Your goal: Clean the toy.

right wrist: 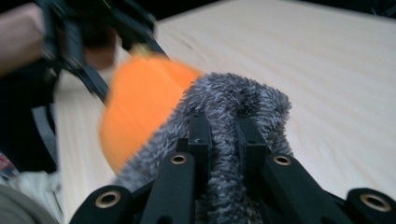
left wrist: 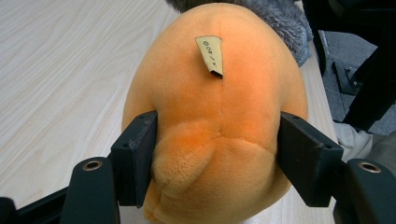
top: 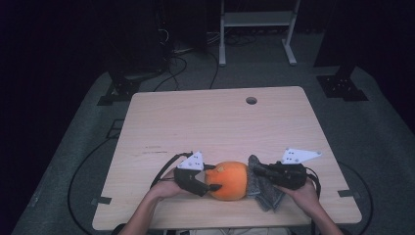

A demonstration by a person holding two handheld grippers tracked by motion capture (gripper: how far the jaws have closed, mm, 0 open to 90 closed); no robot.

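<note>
An orange plush toy [top: 228, 180] lies near the table's front edge, with a small tan label [left wrist: 210, 54] on its seam. My left gripper [top: 211, 186] is shut on it, both black pads pressing into its sides [left wrist: 215, 149]. A grey fuzzy cloth [top: 262, 188] lies against the toy's right side. My right gripper [top: 254, 172] is shut on a fold of that cloth [right wrist: 224, 135]; the fabric bulges out around the narrow jaws. In the right gripper view the orange plush toy [right wrist: 140, 102] shows blurred behind the cloth.
The light wooden table [top: 215, 122] has a round cable hole [top: 251, 100] near its far edge. A white metal stand [top: 257, 29] and cables are on the floor beyond. The front table edge is close under both hands.
</note>
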